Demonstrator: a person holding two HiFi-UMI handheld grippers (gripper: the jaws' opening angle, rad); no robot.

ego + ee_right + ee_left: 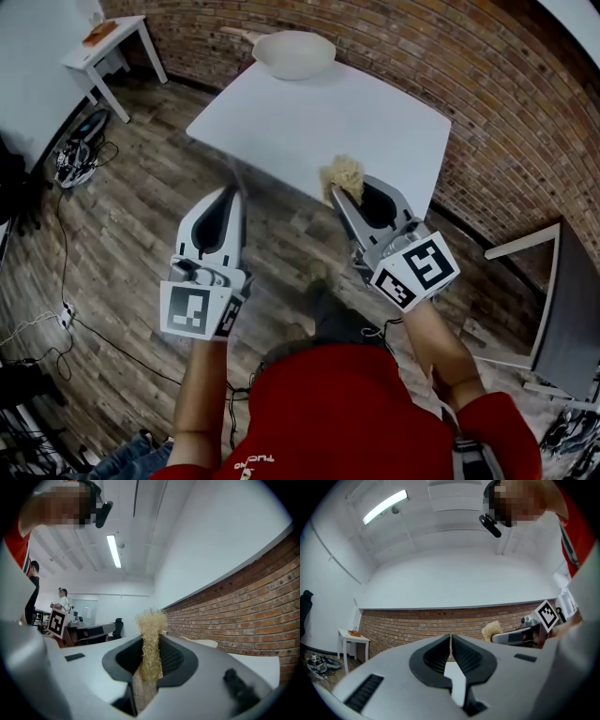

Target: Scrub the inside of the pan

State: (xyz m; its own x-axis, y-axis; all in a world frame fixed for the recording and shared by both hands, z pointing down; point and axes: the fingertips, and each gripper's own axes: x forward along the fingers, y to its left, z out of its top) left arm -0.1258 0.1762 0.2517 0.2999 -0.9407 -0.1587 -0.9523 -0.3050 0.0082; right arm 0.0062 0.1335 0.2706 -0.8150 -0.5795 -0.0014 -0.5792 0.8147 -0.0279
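A cream pan (293,53) with a pale handle sits at the far end of the white table (375,122), well ahead of both grippers. My right gripper (339,192) is shut on a straw-coloured fibre scrubber (343,174), held over the table's near edge. In the right gripper view the scrubber (151,630) sticks up between the closed jaws of the right gripper (151,644). My left gripper (232,192) hangs over the wooden floor, left of the table's near corner. Its jaws are shut with nothing between them (450,638).
A brick wall (487,84) runs behind and right of the table. A small white side table (103,42) stands far left, with cables (80,155) on the floor near it. A grey frame (553,300) stands at the right. People (63,599) stand in the background.
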